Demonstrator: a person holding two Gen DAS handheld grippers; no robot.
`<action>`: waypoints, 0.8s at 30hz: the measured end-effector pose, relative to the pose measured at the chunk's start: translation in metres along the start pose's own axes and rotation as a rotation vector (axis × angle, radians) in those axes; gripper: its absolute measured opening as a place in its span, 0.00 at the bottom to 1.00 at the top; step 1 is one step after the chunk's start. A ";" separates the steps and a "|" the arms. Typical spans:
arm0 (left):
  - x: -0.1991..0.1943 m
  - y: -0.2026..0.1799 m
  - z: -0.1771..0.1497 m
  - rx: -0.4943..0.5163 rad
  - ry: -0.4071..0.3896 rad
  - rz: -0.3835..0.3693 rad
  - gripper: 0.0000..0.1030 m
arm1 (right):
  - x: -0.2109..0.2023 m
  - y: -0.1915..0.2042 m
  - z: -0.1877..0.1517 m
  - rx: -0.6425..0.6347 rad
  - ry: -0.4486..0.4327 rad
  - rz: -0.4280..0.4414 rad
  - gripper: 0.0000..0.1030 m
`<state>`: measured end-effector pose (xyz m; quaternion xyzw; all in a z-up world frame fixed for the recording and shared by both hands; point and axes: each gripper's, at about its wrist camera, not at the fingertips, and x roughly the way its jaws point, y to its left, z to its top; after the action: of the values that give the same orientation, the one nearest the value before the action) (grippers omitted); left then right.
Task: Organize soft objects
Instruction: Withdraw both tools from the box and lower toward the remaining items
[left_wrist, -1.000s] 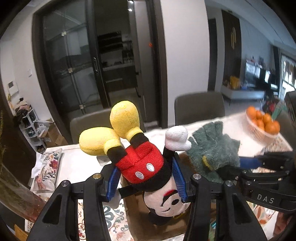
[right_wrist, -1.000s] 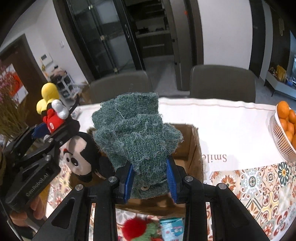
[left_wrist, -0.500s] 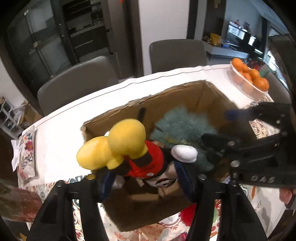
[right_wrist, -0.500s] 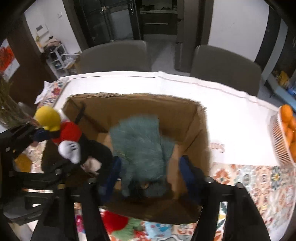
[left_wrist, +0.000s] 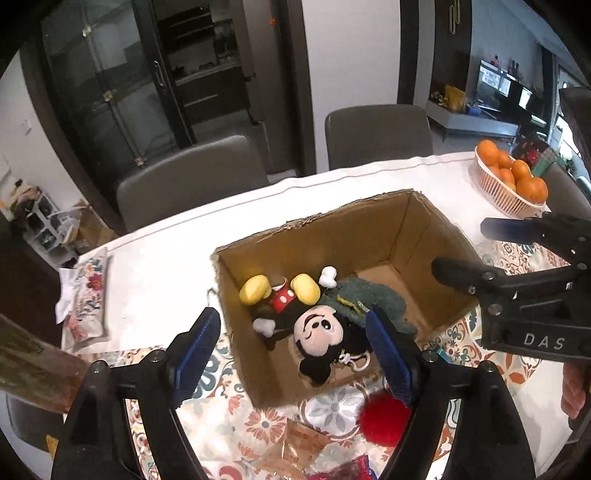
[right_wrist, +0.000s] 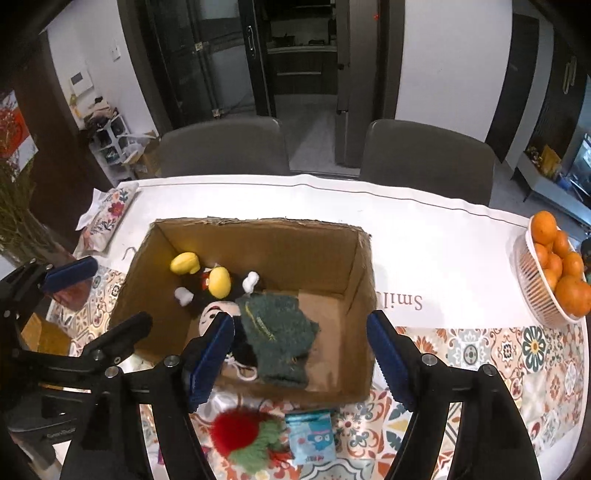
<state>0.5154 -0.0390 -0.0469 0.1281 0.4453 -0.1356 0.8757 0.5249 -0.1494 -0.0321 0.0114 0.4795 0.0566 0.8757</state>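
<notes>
A Mickey Mouse plush (left_wrist: 295, 310) (right_wrist: 207, 288) lies on its back inside the open cardboard box (left_wrist: 424, 221) (right_wrist: 258, 240). A green knitted glove (left_wrist: 369, 299) (right_wrist: 280, 332) lies beside it on the box floor. My left gripper (left_wrist: 291, 354) is open and empty above the box's near left corner. My right gripper (right_wrist: 299, 354) is open and empty above the box's near edge. A red and green pompom (left_wrist: 382, 415) (right_wrist: 247, 435) lies on the patterned tablecloth in front of the box.
A basket of oranges (left_wrist: 509, 184) (right_wrist: 554, 273) stands at the table's right end. A floral pouch (left_wrist: 85, 295) (right_wrist: 110, 214) lies at the left. A blue snack packet (right_wrist: 312, 435) and other wrappers (left_wrist: 295, 446) lie in front of the box. Two chairs (right_wrist: 221, 147) stand behind the table.
Both grippers opened and rose. The Mickey plush and the green glove dropped from the grippers and now lie in the box.
</notes>
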 end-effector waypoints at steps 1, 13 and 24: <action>-0.004 -0.001 -0.002 -0.004 -0.007 0.006 0.78 | -0.004 -0.001 -0.002 0.002 -0.006 0.002 0.73; -0.043 0.000 -0.036 -0.076 -0.026 0.018 0.82 | -0.033 0.007 -0.031 0.016 -0.028 0.010 0.73; -0.035 -0.001 -0.061 0.040 0.080 0.035 0.83 | -0.012 0.015 -0.048 -0.029 0.107 -0.027 0.73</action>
<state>0.4501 -0.0142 -0.0534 0.1587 0.4746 -0.1240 0.8568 0.4772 -0.1376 -0.0470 -0.0107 0.5248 0.0520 0.8496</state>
